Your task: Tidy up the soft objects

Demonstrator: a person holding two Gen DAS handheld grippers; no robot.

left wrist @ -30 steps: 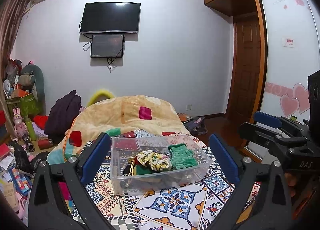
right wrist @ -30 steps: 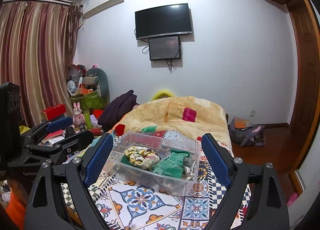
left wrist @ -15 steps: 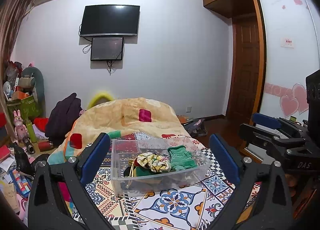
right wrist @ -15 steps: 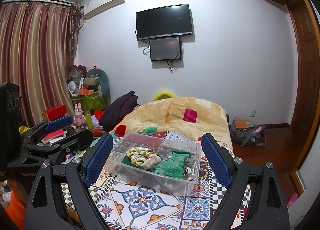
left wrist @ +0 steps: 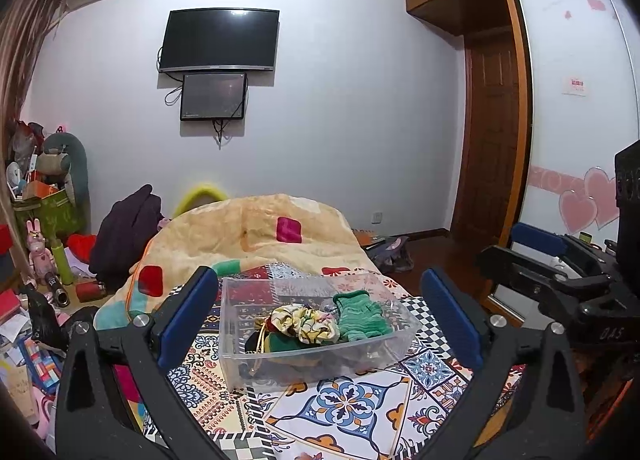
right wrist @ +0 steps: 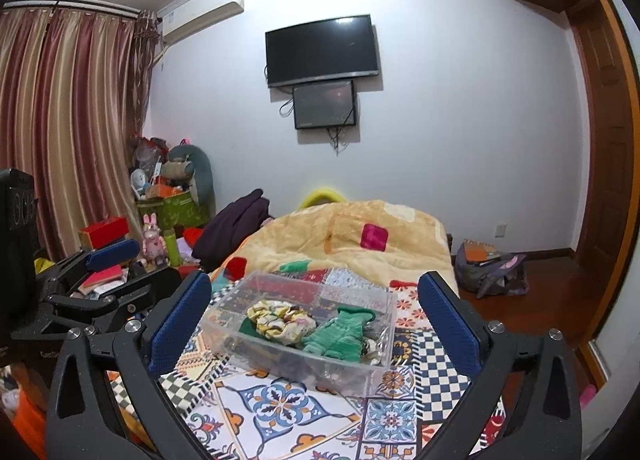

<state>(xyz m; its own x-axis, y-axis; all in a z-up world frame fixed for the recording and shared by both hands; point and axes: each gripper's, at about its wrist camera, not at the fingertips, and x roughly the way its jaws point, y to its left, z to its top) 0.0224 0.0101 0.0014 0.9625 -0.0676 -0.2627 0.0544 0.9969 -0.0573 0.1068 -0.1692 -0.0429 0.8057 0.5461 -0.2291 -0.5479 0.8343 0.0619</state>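
While both the left gripper (left wrist: 320, 316) and the right gripper (right wrist: 314, 316) hang spread and empty, the clear box (left wrist: 312, 356) lies ahead between the 2, about equally near.

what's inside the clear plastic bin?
Clear plastic bin holds a green knitted glove, a floral yellow scrunchie and dark green fabric. Items beneath them are covered.

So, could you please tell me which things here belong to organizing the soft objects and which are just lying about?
Job in hand:
- clear plastic bin
- green knitted glove
- floral scrunchie
- left gripper and right gripper, both open, empty

Lying about:
- dark jacket
- backpack
- pink rabbit toy
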